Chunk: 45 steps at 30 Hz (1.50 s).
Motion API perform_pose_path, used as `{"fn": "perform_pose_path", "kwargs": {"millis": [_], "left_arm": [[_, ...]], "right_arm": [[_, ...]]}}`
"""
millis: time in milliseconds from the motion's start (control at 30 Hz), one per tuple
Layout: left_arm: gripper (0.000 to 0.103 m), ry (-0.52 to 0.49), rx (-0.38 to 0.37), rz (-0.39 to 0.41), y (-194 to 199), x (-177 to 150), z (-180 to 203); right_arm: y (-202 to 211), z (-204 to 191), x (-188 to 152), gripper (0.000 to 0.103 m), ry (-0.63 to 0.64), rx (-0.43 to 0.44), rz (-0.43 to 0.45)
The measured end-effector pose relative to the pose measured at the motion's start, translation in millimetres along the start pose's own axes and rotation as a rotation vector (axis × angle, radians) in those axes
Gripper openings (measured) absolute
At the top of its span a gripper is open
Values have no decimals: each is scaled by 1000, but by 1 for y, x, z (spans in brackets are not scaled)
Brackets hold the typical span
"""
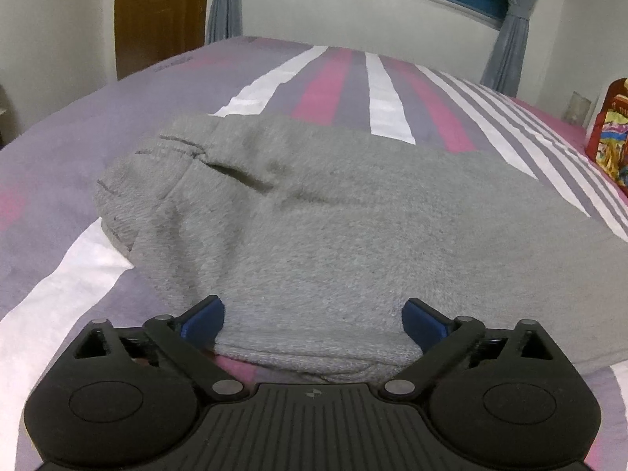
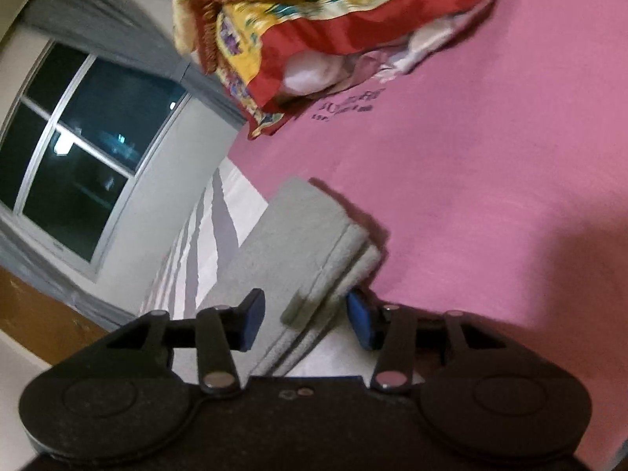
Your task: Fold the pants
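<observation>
Grey fleece pants [image 1: 322,219] lie across the striped bed, waistband and pocket slit at the far left. My left gripper [image 1: 314,324] is open, its blue pads [image 1: 204,320] on either side of the near folded edge of the pants. In the right wrist view, tilted sideways, the cuff ends [image 2: 314,243] of the pants lie stacked in layers. My right gripper [image 2: 306,320] is open, with the cuff layers between its blue pads [image 2: 361,322], not clamped.
The bed sheet [image 1: 325,86] has purple, pink and white stripes and a plain pink area [image 2: 490,196]. A red and yellow patterned blanket [image 2: 314,19] lies on the bed's right side [image 1: 608,141]. A window, grey curtains and a wooden door stand behind.
</observation>
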<state>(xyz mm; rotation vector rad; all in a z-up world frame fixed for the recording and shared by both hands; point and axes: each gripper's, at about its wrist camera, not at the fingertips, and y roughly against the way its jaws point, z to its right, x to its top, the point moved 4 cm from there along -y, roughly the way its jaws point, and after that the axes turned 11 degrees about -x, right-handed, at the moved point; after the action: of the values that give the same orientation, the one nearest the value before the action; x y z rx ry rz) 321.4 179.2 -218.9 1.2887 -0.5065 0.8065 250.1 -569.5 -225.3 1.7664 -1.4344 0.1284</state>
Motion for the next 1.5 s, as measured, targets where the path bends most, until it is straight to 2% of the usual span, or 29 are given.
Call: {"fn": "perform_pose_path", "kwargs": {"millis": [133,300,433,500,533,567,600,667,700,733,800,833,867,967,1167,1200,1233,1267,1367,1500], "left_arm": [[103,-14,17,19,-1,-2,3],[103,-19,26,66,3,-7,5],[103,-26,24,69,10,-2,4],[103,-30,60,140,23,3,4],[103,-40,117,144,25,4,2],[103,-43,166,87,19,3,-2],[103,-21,155,28,11,1,-7],[103,122,68,-1,5,-1,-25],[103,177,42,-5,5,0,-33],[103,189,42,-5,6,1,-36],[103,163,46,-5,6,0,-35],[103,153,48,1,6,-2,-35],[103,150,47,7,7,-3,-35],[103,152,39,22,7,-5,-36],[103,140,31,27,7,-9,-37],[103,136,30,27,5,-9,-37],[103,133,30,26,5,-9,-37],[103,133,29,27,6,-9,-37],[103,129,27,36,6,-10,-37],[103,126,25,49,8,-12,-36]], "right_arm": [[-9,-9,5,37,13,18,-26],[-12,-10,2,38,18,25,-36],[-16,-7,7,38,6,35,-64],[-16,-5,9,39,-16,45,-82],[-17,-4,10,39,-30,54,-94],[-18,-2,10,39,-41,58,-104],[-19,0,11,39,-51,62,-112],[-19,2,10,39,-69,64,-114],[-19,2,10,39,-75,62,-111],[-19,2,9,39,-80,60,-109],[-18,2,8,37,-83,57,-103],[-17,3,8,32,-81,58,-102],[-17,4,8,22,-78,43,-102],[-13,5,8,12,-64,31,-100],[18,-14,15,11,18,151,25],[13,-10,13,11,53,102,31],[-3,3,9,11,39,3,-26],[-15,14,5,9,0,-24,-74],[-11,10,3,11,7,-26,-53],[-11,14,7,10,-25,-33,-93]]}}
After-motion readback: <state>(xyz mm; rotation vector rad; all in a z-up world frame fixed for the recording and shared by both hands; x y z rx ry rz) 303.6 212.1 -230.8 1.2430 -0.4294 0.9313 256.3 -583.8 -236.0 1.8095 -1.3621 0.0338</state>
